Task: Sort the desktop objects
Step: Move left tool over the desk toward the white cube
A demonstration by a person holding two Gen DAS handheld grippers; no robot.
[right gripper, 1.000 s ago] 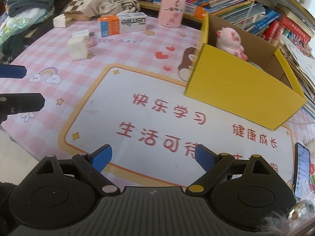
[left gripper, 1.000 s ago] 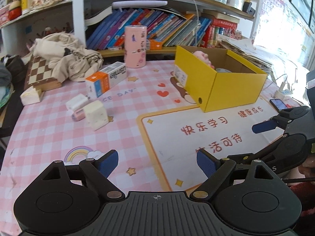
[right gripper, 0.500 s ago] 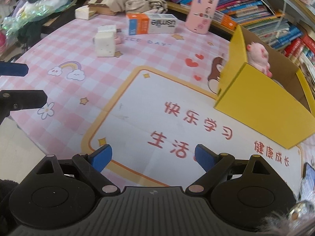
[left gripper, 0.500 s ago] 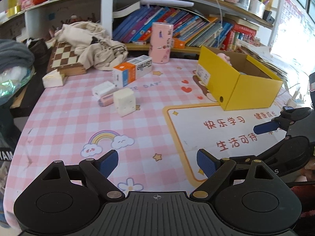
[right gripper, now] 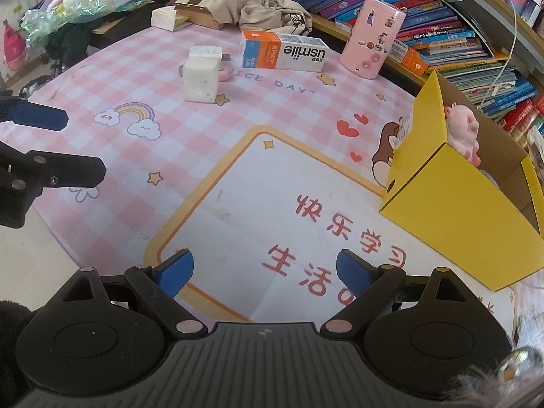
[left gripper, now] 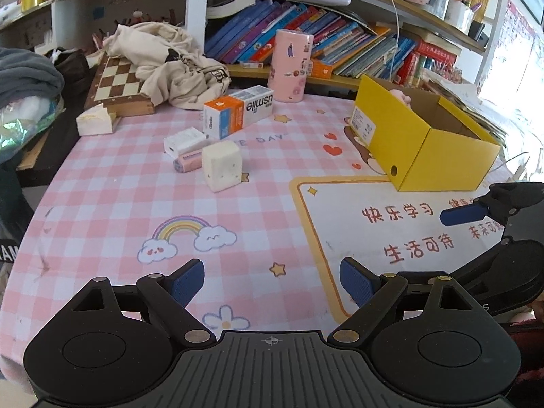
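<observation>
Over the pink checked mat (left gripper: 102,204), my left gripper (left gripper: 272,280) and right gripper (right gripper: 261,272) both gape empty; the speckled white block (left gripper: 222,166) sits far ahead.

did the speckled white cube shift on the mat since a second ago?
No. The white cube sits by the same yellow star and pink roll; only the camera view changed.

Pink checked table (left gripper: 102,204) carries yellow box (left gripper: 442,159), toothpaste carton (left gripper: 238,112), white cube (left gripper: 221,166).

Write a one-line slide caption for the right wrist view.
Open right gripper hovers empty over the pink checked desk mat, yellow box holding a pink plush toy at right.
</observation>
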